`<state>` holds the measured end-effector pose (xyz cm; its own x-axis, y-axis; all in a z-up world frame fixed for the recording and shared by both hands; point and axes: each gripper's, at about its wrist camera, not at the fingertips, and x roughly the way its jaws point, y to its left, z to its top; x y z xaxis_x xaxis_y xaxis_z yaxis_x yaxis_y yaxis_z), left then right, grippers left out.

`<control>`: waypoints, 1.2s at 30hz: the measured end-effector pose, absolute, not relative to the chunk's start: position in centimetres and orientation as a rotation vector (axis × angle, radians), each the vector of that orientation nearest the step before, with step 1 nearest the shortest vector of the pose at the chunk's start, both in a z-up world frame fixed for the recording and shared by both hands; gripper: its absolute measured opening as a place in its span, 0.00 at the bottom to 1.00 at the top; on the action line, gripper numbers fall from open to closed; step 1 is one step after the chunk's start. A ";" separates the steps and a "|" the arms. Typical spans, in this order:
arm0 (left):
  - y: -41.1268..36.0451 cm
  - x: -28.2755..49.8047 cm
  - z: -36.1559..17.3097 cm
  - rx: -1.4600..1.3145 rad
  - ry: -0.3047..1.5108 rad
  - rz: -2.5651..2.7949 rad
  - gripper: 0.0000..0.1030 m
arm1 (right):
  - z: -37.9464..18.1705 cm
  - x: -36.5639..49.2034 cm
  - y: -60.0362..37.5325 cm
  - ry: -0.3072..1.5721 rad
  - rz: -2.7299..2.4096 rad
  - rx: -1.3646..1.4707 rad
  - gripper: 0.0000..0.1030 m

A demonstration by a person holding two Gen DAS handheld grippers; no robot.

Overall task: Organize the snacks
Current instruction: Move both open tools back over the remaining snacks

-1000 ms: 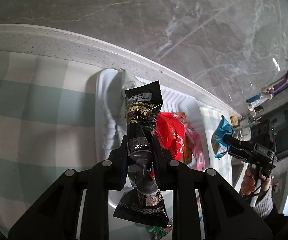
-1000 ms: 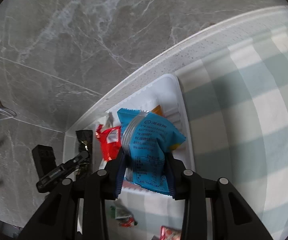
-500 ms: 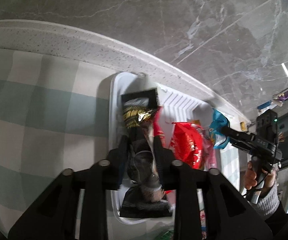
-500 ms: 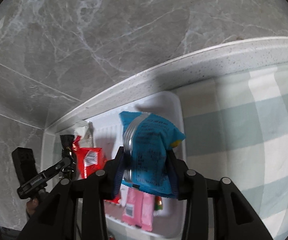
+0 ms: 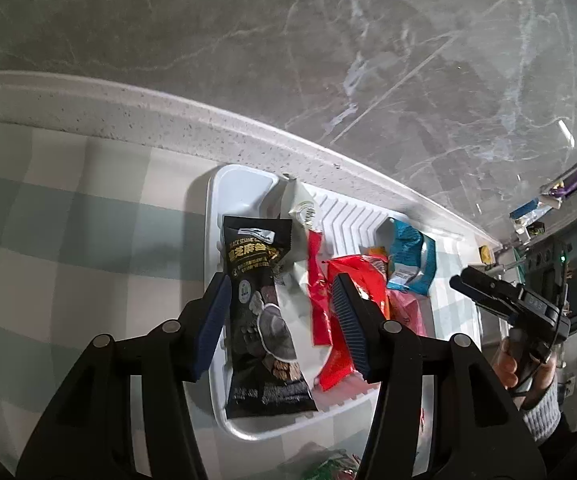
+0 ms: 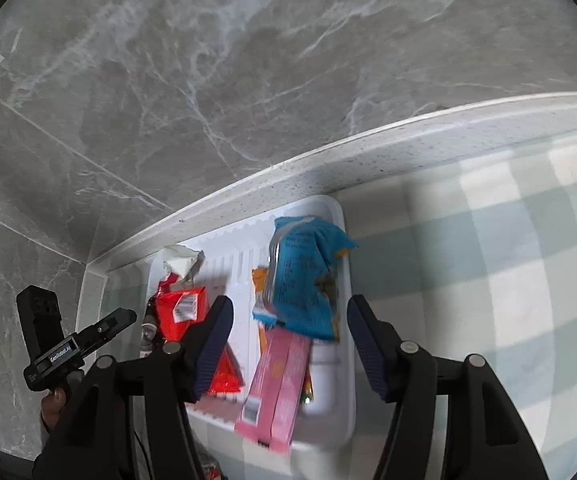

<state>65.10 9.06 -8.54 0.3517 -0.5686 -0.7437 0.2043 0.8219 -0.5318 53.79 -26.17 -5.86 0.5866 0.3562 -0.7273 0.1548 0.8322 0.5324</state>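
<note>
pink box [image 6: 278, 384] blurred, orange packet [image 6: 259, 280] half-hidden

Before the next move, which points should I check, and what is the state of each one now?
1. Left gripper open, holding nothing: ok.
2. Right gripper open, holding nothing: ok.
3. Black snack pack lies in the white tray: ok.
4. Blue snack pack inside the tray, near its right rim: ok.
5. Loose wrappers near the tray's front edge not yet in the tray: not ok.
6. What those wrappers are: cannot tell.
</note>
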 end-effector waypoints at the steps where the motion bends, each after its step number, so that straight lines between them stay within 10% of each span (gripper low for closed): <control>1: 9.1 64.8 -8.2 -0.377 1.097 -0.517 0.49 | -5.6 53.2 -26.2 0.944 0.129 0.607 0.61; 36: 7.4 48.6 -9.6 -0.290 1.235 -0.631 0.51 | -9.8 32.0 -20.9 1.044 0.136 0.712 0.67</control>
<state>48.57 7.42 -9.57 0.1890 -0.5914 -0.7839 0.2893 0.7964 -0.5311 32.02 -20.93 -9.77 0.5163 0.4266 -0.7426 0.2224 0.7705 0.5973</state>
